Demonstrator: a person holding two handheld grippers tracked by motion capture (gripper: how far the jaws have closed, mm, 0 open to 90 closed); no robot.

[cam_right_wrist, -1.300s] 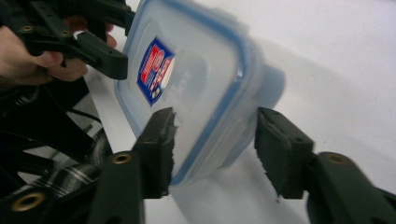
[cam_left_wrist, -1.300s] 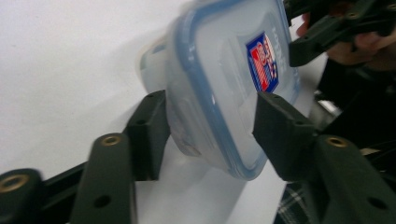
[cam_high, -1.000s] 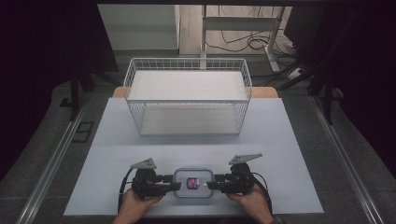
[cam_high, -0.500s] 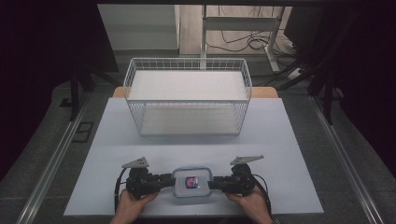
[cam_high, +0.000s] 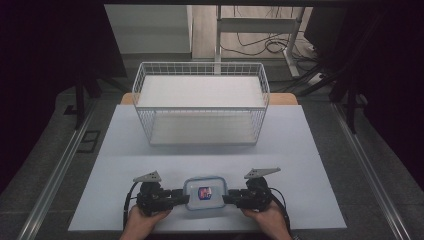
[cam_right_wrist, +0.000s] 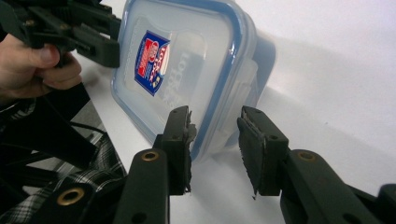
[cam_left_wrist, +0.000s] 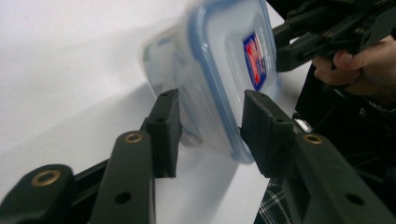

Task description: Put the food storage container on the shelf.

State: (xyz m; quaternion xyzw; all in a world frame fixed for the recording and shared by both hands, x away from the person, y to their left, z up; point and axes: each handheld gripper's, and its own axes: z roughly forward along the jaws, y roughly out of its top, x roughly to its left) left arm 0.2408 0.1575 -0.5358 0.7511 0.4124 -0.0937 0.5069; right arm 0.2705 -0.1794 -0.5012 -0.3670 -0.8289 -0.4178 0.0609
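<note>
While the container [cam_high: 204, 193] sits on the table [cam_high: 150, 145], one end between each pair, our left fingers [cam_left_wrist: 164, 122] just opened and our right fingers [cam_right_wrist: 180, 135] just closed; neither clamps yet. We're still seating the grip. Next: squeeze both ends, lift level.

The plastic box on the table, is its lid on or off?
On. The blue-rimmed lid sits flat over the plastic box, and a side flap is folded down. Whether every flap is snapped, I cannot tell.
</note>
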